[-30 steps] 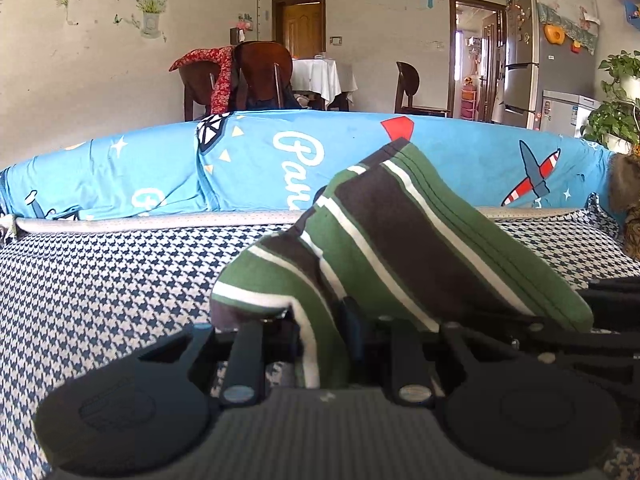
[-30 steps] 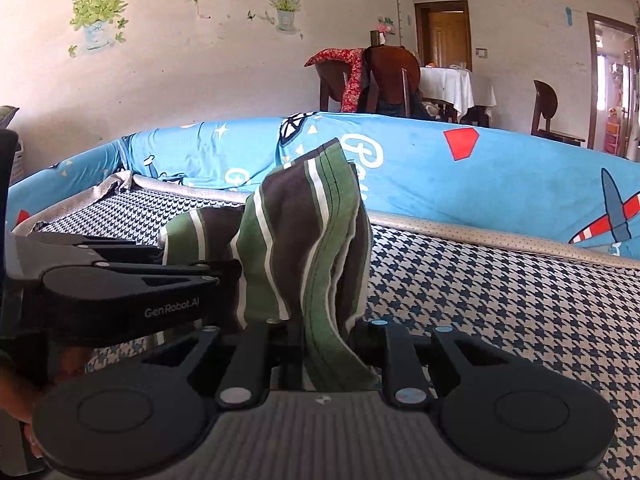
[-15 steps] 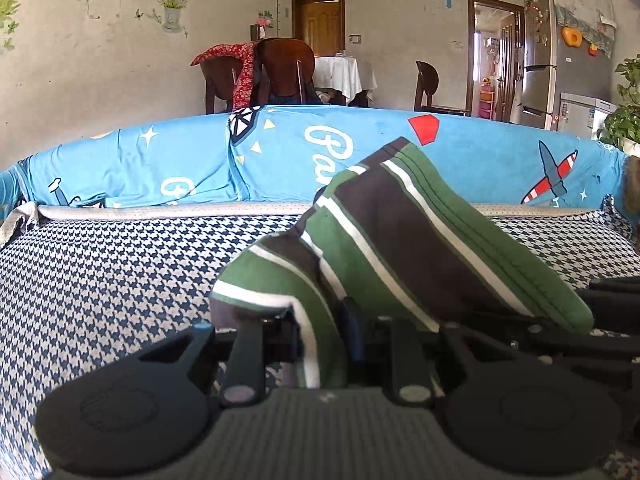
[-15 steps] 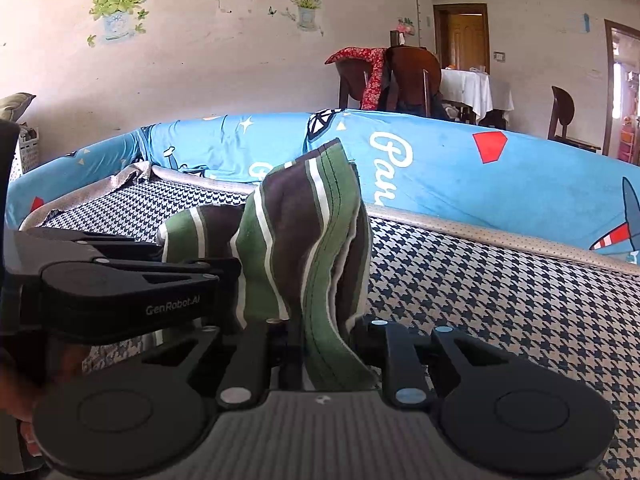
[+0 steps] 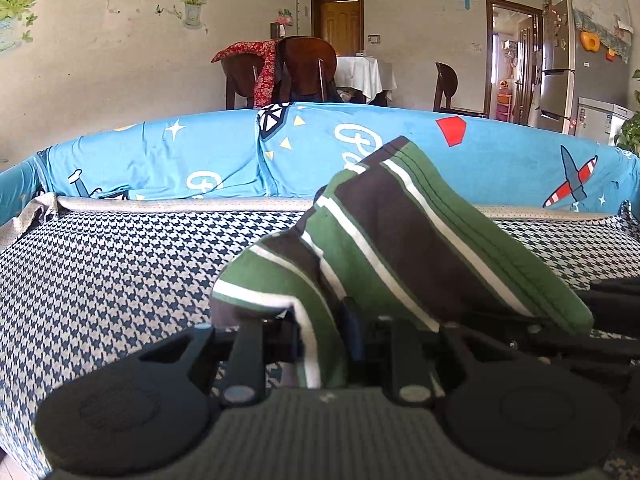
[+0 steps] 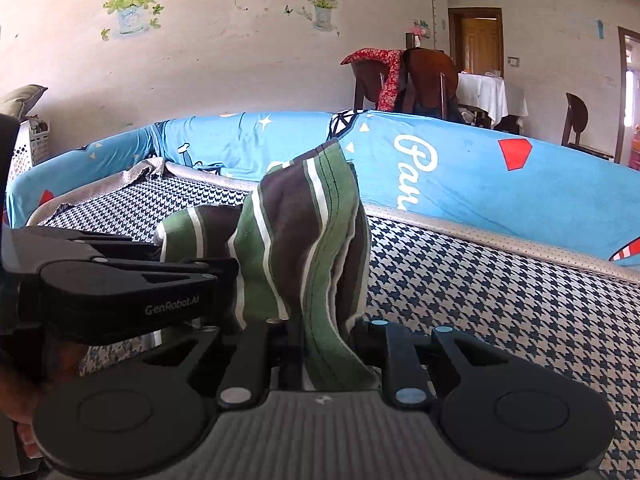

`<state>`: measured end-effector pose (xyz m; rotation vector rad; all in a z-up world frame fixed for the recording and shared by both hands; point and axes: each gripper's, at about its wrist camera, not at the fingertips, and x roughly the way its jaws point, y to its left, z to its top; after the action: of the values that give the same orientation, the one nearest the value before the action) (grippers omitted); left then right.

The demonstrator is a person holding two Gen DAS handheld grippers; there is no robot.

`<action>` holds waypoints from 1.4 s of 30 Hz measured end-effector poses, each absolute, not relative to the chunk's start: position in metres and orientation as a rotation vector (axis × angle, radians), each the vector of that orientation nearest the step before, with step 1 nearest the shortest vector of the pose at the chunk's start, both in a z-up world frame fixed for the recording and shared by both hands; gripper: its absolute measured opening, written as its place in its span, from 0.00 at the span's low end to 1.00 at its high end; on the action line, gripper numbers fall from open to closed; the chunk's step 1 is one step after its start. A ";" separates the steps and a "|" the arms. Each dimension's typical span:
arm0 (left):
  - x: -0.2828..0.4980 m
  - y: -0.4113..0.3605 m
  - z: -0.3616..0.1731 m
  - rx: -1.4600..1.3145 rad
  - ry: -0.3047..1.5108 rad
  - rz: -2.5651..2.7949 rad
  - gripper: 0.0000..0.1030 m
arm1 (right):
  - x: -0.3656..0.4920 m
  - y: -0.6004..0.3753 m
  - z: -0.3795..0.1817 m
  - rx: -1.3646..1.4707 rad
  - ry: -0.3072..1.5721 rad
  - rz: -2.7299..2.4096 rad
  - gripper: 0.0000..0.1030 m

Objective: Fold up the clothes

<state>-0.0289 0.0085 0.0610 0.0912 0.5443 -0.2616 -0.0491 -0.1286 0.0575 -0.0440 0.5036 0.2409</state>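
Above the houndstooth sofa seat [image 5: 120,264], a striped cloth [image 5: 400,240] of green, brown and white is held up by both grippers. The left gripper [image 5: 324,332] is seen with its jaws clamped on a bunched fold of the cloth, which rises from them and slopes toward the right. The right gripper [image 6: 320,332] is likewise closed on the cloth [image 6: 304,240], a hemmed edge being pinched between its jaws while the rest stands up in a crumpled peak. In the right wrist view the left gripper [image 6: 132,284] is found just beside, at the left, touching the same cloth. The two grippers are held close together. Behind the seat, a blue cover [image 5: 200,160] printed with stars and planes is draped over the sofa back. Chairs [image 5: 308,68] and a white-clothed counter [image 5: 364,72] are seen farther off, and a fridge [image 5: 568,68] at the far right.
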 end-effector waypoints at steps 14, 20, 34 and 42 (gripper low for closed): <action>-0.019 0.017 0.068 0.092 0.503 -0.219 0.21 | -0.035 -0.118 0.062 -0.031 0.473 0.252 0.19; -0.015 0.021 0.069 0.086 0.491 -0.204 0.21 | -0.032 -0.114 0.062 -0.033 0.464 0.258 0.19; 0.002 0.022 0.073 0.113 0.470 -0.189 0.21 | -0.014 -0.110 0.061 -0.016 0.453 0.256 0.19; 0.021 0.026 0.074 0.147 0.451 -0.160 0.21 | 0.002 -0.102 0.056 0.007 0.442 0.248 0.19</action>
<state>0.0209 0.0257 0.0739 0.1468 0.4508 -0.1601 0.0018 -0.1023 0.0556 0.0071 0.4425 0.2476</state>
